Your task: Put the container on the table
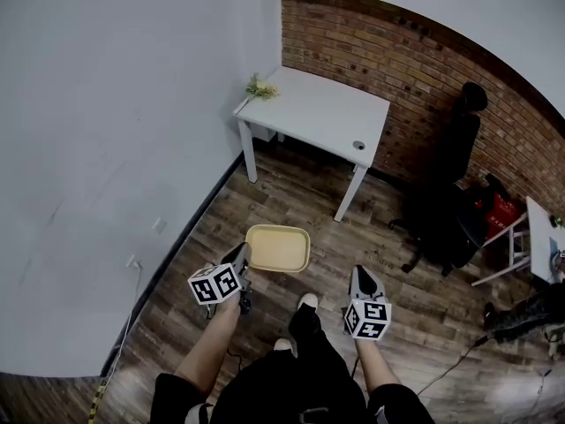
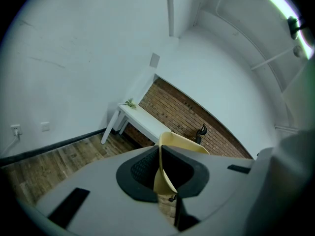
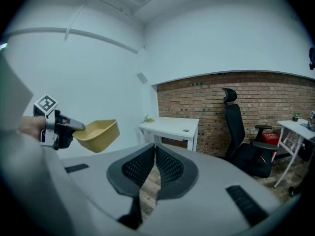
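Head view, left gripper (image 1: 244, 257) holding container (image 1: 279, 248), table (image 1: 316, 113) ahead, chair (image 1: 452, 212) rightward.

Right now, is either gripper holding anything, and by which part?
The left gripper is shut on the yellow container, pinching its rim and wall at one side. The right gripper holds nothing; its jaws are together.

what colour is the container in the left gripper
Container: pale yellow, clearest in the head view.
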Available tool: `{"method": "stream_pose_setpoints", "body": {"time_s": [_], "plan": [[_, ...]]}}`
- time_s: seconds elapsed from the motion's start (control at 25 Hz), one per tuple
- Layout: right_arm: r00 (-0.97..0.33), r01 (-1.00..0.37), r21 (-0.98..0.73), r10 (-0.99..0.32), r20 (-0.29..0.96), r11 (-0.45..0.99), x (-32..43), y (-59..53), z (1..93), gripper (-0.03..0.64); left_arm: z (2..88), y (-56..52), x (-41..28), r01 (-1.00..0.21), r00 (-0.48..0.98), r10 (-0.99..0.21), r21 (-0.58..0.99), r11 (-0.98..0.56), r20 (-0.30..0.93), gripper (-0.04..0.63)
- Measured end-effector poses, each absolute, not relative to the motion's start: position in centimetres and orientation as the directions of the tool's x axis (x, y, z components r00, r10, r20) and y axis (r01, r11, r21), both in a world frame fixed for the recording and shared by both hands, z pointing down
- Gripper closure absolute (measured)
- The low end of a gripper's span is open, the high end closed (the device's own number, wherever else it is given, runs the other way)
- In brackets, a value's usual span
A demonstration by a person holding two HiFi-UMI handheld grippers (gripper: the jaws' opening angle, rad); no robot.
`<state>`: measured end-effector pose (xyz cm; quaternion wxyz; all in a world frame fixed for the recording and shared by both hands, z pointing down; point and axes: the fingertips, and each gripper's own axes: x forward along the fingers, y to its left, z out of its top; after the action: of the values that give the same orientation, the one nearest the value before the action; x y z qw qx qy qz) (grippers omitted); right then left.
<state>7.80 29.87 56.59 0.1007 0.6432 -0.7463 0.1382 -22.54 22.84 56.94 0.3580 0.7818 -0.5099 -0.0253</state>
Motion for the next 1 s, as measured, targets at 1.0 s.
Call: {"method": "stream_pose_setpoints", "body": {"time_s": [1.0], "plan": [[-0.200, -0.978, -0.120, -0.923, 0.329, 0.169, 11.8, 6.8, 56.8, 0.591, 56.7, 2.0, -16.7, -0.804, 0.465, -0.809, 0.554, -0.215, 0.360, 0.566]]}}
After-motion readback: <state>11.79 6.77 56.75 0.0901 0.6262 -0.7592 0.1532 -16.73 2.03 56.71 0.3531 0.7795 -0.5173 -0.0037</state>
